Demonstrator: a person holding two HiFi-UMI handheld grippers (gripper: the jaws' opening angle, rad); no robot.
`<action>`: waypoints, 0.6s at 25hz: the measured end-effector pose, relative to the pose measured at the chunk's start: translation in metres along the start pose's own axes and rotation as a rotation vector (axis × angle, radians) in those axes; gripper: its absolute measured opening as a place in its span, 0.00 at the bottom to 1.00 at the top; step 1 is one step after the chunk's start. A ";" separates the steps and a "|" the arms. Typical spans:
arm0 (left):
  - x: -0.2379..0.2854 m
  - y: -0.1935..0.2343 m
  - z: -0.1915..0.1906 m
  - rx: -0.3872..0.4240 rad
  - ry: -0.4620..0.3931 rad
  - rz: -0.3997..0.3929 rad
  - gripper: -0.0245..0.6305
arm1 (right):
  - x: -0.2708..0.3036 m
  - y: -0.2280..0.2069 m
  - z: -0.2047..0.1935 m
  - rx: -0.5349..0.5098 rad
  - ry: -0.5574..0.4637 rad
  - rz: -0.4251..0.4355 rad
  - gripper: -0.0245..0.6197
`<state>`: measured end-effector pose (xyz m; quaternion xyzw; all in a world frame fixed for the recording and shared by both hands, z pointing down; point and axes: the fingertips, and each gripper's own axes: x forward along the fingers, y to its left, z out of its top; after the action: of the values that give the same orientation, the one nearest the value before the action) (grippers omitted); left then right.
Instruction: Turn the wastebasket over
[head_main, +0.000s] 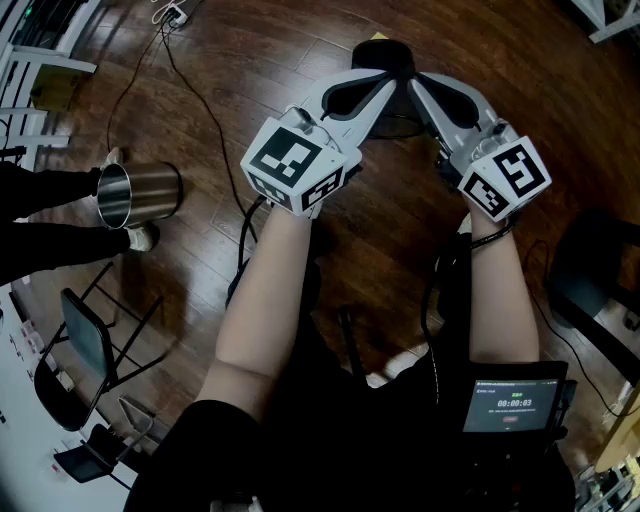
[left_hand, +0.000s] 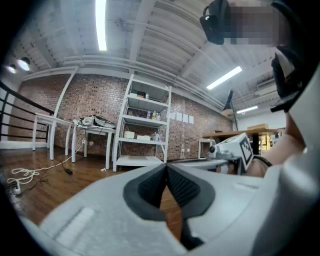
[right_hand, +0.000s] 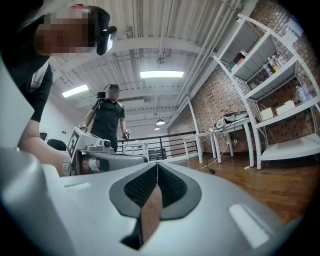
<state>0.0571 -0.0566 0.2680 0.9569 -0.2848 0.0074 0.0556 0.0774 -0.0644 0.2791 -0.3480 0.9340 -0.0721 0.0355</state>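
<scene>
The wastebasket (head_main: 150, 190), a shiny steel can, lies on its side on the dark wood floor at the left of the head view, its open mouth turned left. It shows in neither gripper view. Both grippers are held level well to its right, tips almost meeting. My left gripper (head_main: 388, 72) is shut, its black pads (left_hand: 150, 187) touching at the tip with nothing between them. The right gripper (head_main: 412, 80) is shut too, with its pads (right_hand: 172, 185) closed on nothing. Each gripper sees the other: the right gripper (left_hand: 235, 150) and the left gripper (right_hand: 95, 152).
A person's legs in black (head_main: 40, 215) stand beside the can. A folding chair (head_main: 85, 350) is at lower left and cables (head_main: 190, 90) cross the floor. White shelving (left_hand: 142, 125) and a table (left_hand: 92, 131) line a brick wall. Another person (right_hand: 111, 117) stands further off.
</scene>
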 end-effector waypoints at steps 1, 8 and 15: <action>0.001 0.002 -0.001 -0.001 0.005 0.001 0.04 | 0.002 -0.001 0.000 -0.003 0.003 0.000 0.05; 0.001 0.023 0.010 -0.003 0.002 -0.017 0.04 | 0.020 -0.008 0.010 -0.012 0.005 -0.022 0.05; 0.040 0.063 0.008 -0.015 -0.012 -0.029 0.04 | 0.038 -0.056 -0.001 -0.009 0.023 -0.008 0.05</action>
<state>0.0558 -0.1315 0.2682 0.9606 -0.2712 -0.0016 0.0612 0.0844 -0.1309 0.2881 -0.3510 0.9333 -0.0719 0.0231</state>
